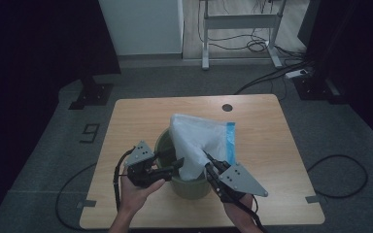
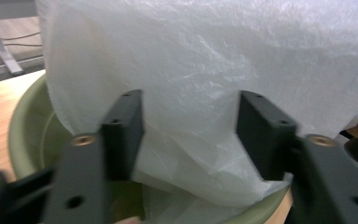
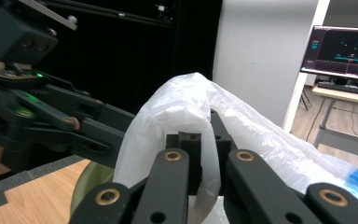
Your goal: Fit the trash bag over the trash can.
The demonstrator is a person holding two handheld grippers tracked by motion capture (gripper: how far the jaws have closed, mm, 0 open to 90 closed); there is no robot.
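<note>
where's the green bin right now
In the high view the green bin stands on the wooden table near its front edge, between the left gripper and right gripper, with the white plastic bag rising from it.

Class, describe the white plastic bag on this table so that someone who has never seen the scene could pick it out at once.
Start at the light wooden table and find the round green bin near its front edge. The white plastic bag rises out of that bin, pinched by the right gripper. It is the one thin, crinkly, see-through thing there, with a blue strip along one edge.
</note>
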